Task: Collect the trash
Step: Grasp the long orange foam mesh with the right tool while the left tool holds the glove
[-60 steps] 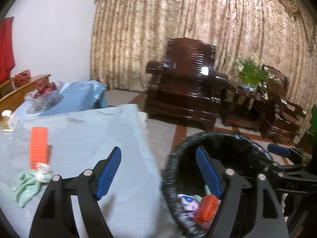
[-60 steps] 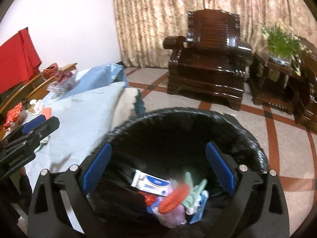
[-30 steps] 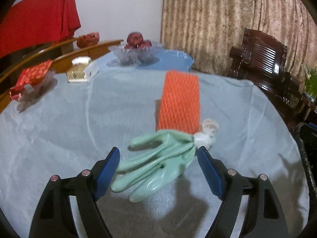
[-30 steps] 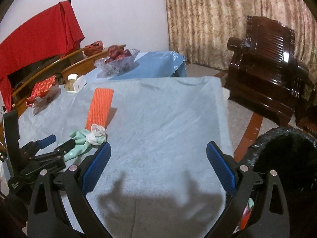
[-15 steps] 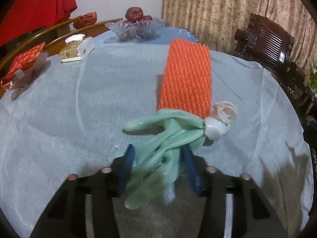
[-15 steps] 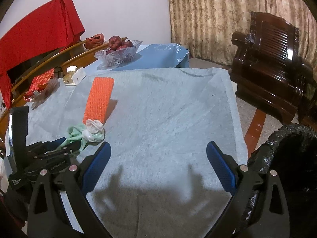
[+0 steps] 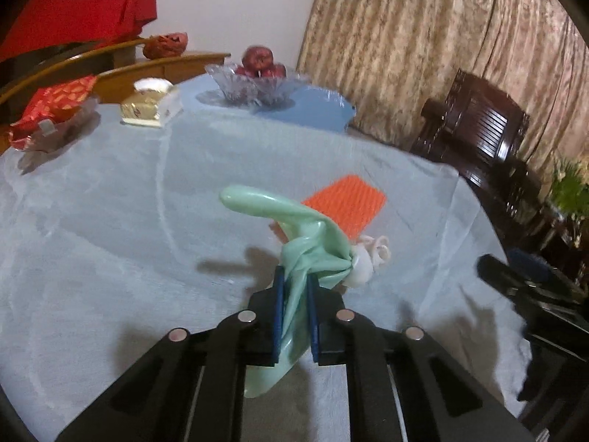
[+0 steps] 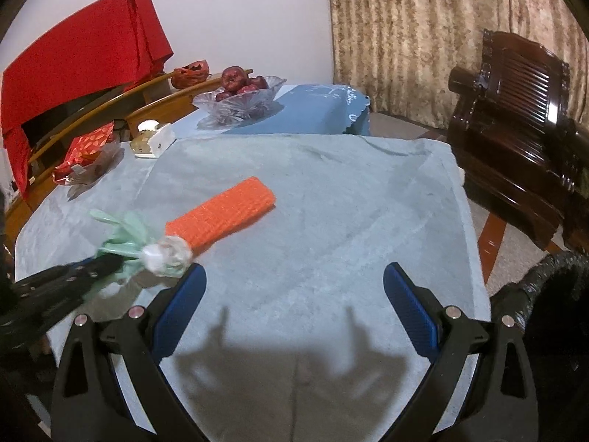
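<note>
My left gripper (image 7: 294, 280) is shut on a pale green rubber glove (image 7: 313, 246), lifted a little off the light blue tablecloth (image 7: 110, 239); a white knotted cuff (image 7: 368, 261) hangs at its right. Behind it lies an orange foam net sleeve (image 7: 346, 208). In the right wrist view the same glove (image 8: 125, 239) is pinched by the left gripper (image 8: 106, 263) at the left, beside the orange sleeve (image 8: 221, 215). My right gripper (image 8: 292, 287) stands open above bare cloth with nothing between its fingers. The black trash bag's rim (image 8: 533, 283) shows at the right.
At the table's far side stand a glass bowl of red fruit (image 8: 239, 99), a gold and white box (image 8: 152, 141) and a red packet on a clear tray (image 8: 88, 154). A dark wooden armchair (image 8: 515, 140) stands right of the table. Red cloth (image 8: 73, 59) hangs at the back left.
My left jaws closed on the green glove and raised it off the cloth. The right gripper swung from the trash bag over the table, staying open.
</note>
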A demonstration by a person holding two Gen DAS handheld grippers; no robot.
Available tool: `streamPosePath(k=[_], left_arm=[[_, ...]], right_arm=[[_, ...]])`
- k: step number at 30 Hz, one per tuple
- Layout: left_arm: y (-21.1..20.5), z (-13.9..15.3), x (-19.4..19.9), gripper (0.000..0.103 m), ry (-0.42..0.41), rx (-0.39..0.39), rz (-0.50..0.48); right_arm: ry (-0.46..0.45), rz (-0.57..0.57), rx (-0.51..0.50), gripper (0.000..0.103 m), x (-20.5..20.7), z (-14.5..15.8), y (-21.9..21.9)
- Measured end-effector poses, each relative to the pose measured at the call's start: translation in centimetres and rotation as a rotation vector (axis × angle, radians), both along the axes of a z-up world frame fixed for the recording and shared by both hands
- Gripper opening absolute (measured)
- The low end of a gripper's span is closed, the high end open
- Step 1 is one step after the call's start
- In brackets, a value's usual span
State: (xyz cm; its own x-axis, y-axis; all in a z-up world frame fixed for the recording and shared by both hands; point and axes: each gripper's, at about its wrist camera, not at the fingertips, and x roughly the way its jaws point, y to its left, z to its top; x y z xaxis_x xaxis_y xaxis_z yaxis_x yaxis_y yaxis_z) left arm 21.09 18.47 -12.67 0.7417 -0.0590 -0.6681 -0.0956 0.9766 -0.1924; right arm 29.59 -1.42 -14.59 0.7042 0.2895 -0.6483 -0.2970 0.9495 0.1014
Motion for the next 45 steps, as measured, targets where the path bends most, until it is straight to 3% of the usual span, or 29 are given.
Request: streamPosePath(k=[4, 7, 13, 30, 32, 33, 36, 43, 45], left_arm=[[2.0, 1.1, -1.2, 0.011, -0.042, -0.027, 0.027], [3.3, 1.3, -1.6, 0.011, -0.053, 0.006, 0.067], [5.8, -0.1, -0.1, 0.011, -0.03, 0.064, 0.128], [8.8, -2.2, 2.4, 0.011, 0.002, 0.059, 0.177], [8.9, -2.2, 2.4, 0.011, 0.002, 0.059, 0.174], [8.8, -2.2, 2.4, 0.011, 0.002, 0.059, 0.175], [8.8, -2.3, 2.4, 0.011, 0.006, 0.058, 0.172], [8.6, -1.9, 2.3, 0.011, 0.005, 0.049, 0.168], [8.3, -1.5, 2.2, 0.011, -0.002, 0.046, 0.16]], right_arm=[[0.004, 0.022, 0.001, 0.094, 0.7, -0.1, 1.5], [0.006, 0.041, 0.001, 0.094, 1.2, -0.2, 2.9], [0.013, 0.074, -0.006, 0.094, 2.9, -0.8, 6.2], [0.136, 0.09, -0.087, 0.094, 7.6, -4.9, 12.5], [0.157, 0.098, -0.093, 0.085, 7.8, -5.3, 12.7], [0.165, 0.104, -0.095, 0.076, 7.9, -5.4, 12.8], [0.177, 0.108, -0.1, 0.066, 8.0, -5.6, 12.9], [0.184, 0.118, -0.044, 0.014, 7.9, -5.2, 11.7], [0.192, 0.127, -0.006, 0.012, 7.8, -4.9, 11.0]])
